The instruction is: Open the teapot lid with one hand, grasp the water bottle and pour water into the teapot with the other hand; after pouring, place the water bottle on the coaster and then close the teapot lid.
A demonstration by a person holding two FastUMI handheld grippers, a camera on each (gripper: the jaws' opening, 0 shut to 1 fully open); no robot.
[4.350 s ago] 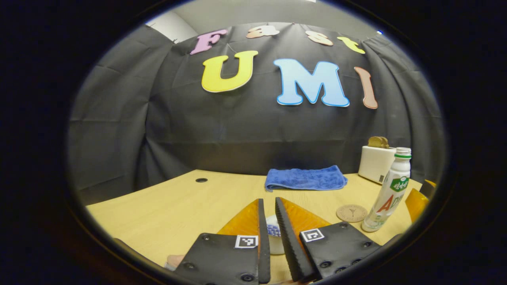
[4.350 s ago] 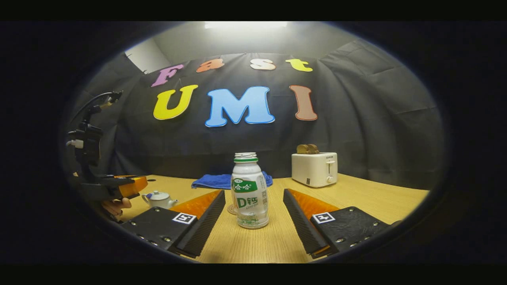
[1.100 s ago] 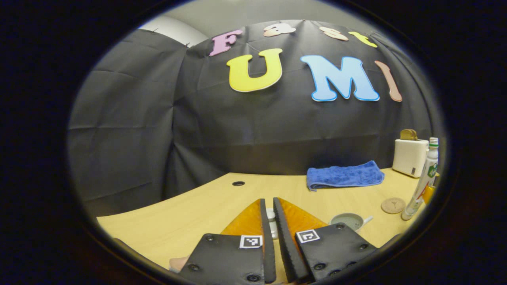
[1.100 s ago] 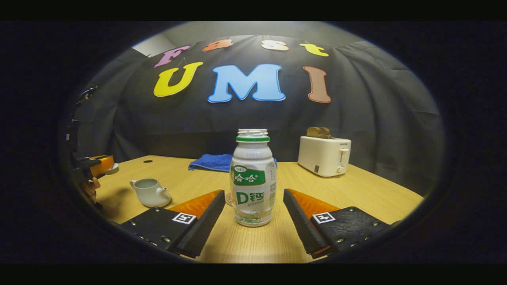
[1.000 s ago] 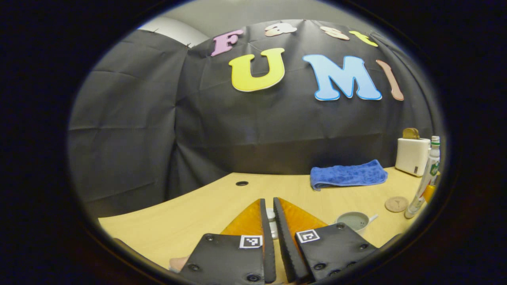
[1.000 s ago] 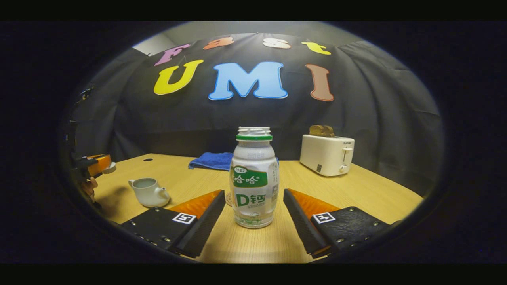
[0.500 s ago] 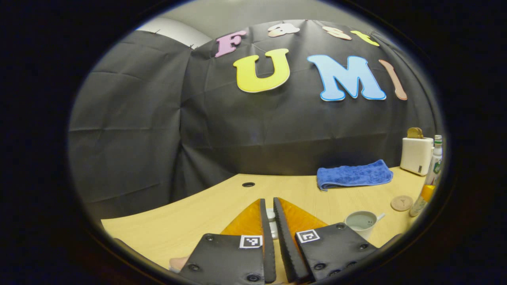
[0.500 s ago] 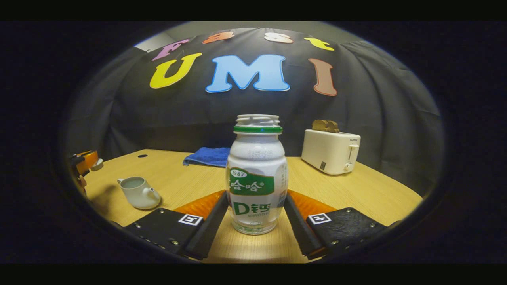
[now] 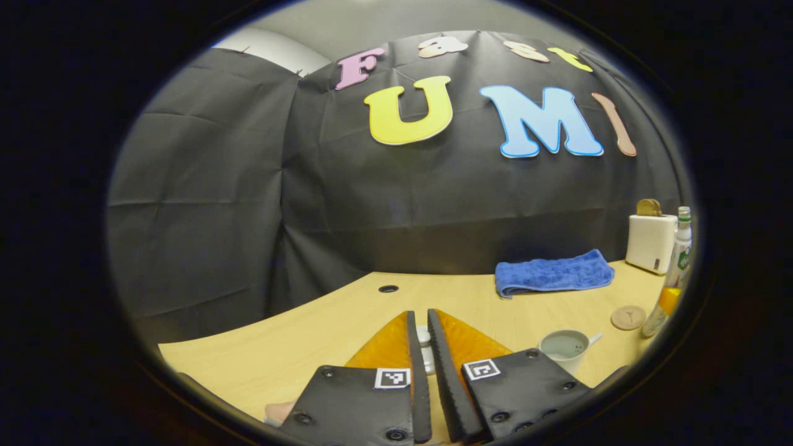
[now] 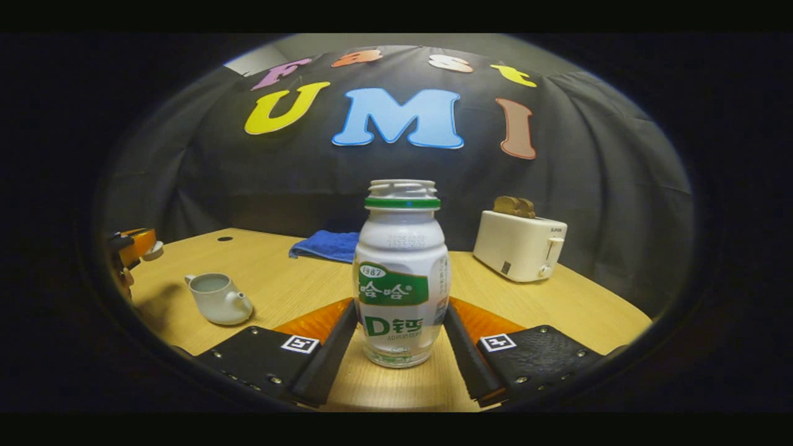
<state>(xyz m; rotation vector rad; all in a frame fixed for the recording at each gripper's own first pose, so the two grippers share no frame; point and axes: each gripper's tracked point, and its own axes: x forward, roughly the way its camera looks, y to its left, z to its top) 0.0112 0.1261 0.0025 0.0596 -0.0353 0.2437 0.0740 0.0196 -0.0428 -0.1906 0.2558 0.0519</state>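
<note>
**Bottle clamped, lid held clear of the open teapot**

In the right gripper view, the right gripper [image 10: 401,337] is seen closed around the lower body of the white plastic water bottle with a green neck ring and green label [image 10: 401,272]; both fingers [image 10: 327,354] are pressed against its sides. The bottle is held upright, uncapped, just above or on the light wooden table [image 10: 576,303]; whether its base touches the wood cannot be told. To the left, the small white ceramic teapot [image 10: 218,299] stands on the table with its top open, its spout pointed toward the bottle. At the far left edge the other gripper is seen raised above the table, with the small white teapot lid [image 10: 152,250] at its tip, well apart from the pot.

In the left gripper view, the left gripper [image 9: 423,331] is shown clenched on the lid's small white knob [image 9: 424,337], which is pinched between the two nearly closed fingers. The open teapot [image 9: 562,347] is seen low to the right, and beyond it the round brown cork coaster [image 9: 628,317] lies bare on the table, just beside the bottle [image 9: 676,260] at the right edge. A folded blue towel [image 9: 553,272] lies near the black cloth wall, and a white toaster holding brown bread slices [image 9: 649,238] stands to its right.
</note>
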